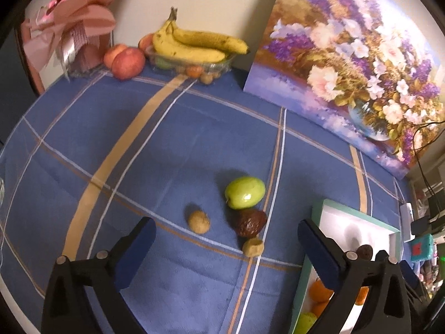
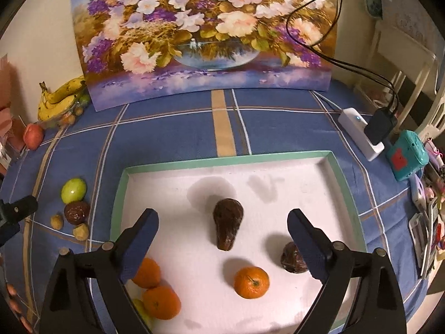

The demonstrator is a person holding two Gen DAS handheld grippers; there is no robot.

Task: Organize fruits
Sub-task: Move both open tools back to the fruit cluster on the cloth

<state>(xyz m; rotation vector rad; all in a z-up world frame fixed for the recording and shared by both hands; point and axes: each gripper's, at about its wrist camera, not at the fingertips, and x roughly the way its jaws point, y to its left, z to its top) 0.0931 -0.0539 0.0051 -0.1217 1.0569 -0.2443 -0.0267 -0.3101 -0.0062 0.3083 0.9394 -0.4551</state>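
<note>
Right wrist view first: my right gripper (image 2: 222,228) hangs over the white tray (image 2: 345,183) with its jaws spread wide and nothing between the pads. Just ahead of them, on the tray floor, lies a dark brown pear-shaped fruit (image 2: 228,226). A second dark fruit (image 2: 292,258) sits right beside the right-hand finger, partly hidden by it, and I cannot tell whether they touch. One tangerine (image 2: 251,282) rests near the tray's middle, and two more tangerines (image 2: 155,289) cluster at the left, behind the left-hand finger.

On the left wrist view, my left gripper (image 1: 226,239) points down at the blue checked cloth on the table (image 1: 139,153), jaws also wide and empty. On the cloth ahead lie a green apple (image 1: 245,192), a wrinkled dark fruit (image 1: 250,222) touching it, and two small tan nuts (image 1: 198,221), one on either side of the dark fruit. The tray's edge shows at the right. Far back against the wall sit bananas (image 1: 194,43) in a clear dish, with peaches (image 1: 126,61) beside them and a flower painting (image 1: 347,64) leaning on the wall.
</note>
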